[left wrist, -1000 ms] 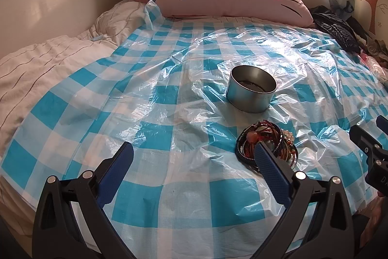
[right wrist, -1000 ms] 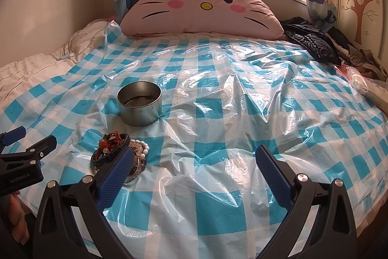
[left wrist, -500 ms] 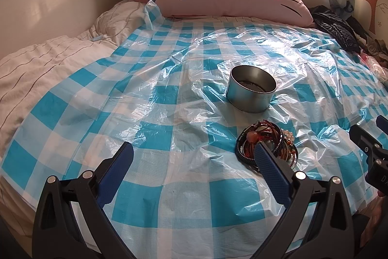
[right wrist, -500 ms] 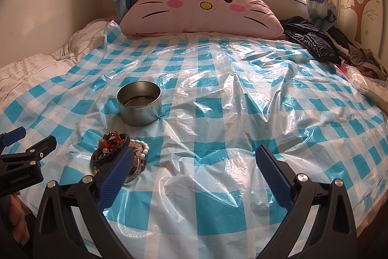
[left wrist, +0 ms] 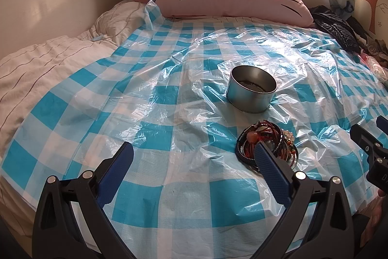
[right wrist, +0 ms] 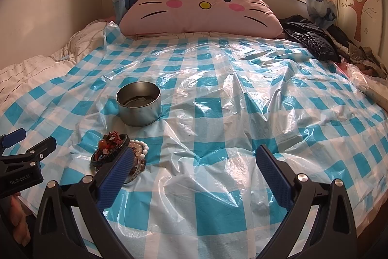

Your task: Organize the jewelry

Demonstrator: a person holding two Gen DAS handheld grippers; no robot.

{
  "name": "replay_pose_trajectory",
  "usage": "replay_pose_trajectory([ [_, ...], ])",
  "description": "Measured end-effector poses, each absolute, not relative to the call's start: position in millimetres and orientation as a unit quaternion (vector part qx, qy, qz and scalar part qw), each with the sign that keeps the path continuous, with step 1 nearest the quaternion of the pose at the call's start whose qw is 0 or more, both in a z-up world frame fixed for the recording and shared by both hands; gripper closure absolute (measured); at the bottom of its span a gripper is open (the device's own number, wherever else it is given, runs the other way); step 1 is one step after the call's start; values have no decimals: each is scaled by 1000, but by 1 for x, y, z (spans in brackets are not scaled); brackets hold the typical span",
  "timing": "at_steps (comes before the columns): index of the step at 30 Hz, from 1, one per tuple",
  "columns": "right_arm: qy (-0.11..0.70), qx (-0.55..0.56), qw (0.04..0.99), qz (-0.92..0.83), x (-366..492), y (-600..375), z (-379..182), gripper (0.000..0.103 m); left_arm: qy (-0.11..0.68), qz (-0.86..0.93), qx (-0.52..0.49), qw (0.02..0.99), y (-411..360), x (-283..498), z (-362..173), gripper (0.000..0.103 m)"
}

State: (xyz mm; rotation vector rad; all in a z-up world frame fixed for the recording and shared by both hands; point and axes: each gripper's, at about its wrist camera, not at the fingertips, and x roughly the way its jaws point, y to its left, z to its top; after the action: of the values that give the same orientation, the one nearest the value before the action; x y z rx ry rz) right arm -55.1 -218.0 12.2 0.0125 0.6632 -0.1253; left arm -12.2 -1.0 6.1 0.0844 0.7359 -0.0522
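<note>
A pile of bracelets [left wrist: 263, 141], black, red and beaded, lies on the blue-checked plastic sheet [left wrist: 155, 94] on the bed. A round metal tin [left wrist: 251, 91] stands open just behind it, with something dark at its bottom. My left gripper [left wrist: 192, 154] is open and empty, its right finger in front of the pile. My right gripper [right wrist: 195, 158] is open and empty, its left finger overlapping the bracelets [right wrist: 116, 149]. The tin [right wrist: 138, 106] also shows in the right wrist view. Each gripper appears at the edge of the other's view.
A large pink cat-face pillow [right wrist: 201, 9] lies at the head of the bed. A black jacket [right wrist: 310, 39] and other clothes are heaped at the far right. A white striped quilt [left wrist: 34, 69] lies along the left side, by the wall.
</note>
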Motion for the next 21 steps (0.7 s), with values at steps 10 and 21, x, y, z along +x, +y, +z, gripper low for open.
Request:
replay_pose_trajectory([
  [10,325,7,944,-61,-55,-218,12,7,359,-26,42,932,-1,-12,6,7],
  [21,315,54,946,-62,-58,-236,15,7,372,-115,92,917,-31,-10,6,7],
])
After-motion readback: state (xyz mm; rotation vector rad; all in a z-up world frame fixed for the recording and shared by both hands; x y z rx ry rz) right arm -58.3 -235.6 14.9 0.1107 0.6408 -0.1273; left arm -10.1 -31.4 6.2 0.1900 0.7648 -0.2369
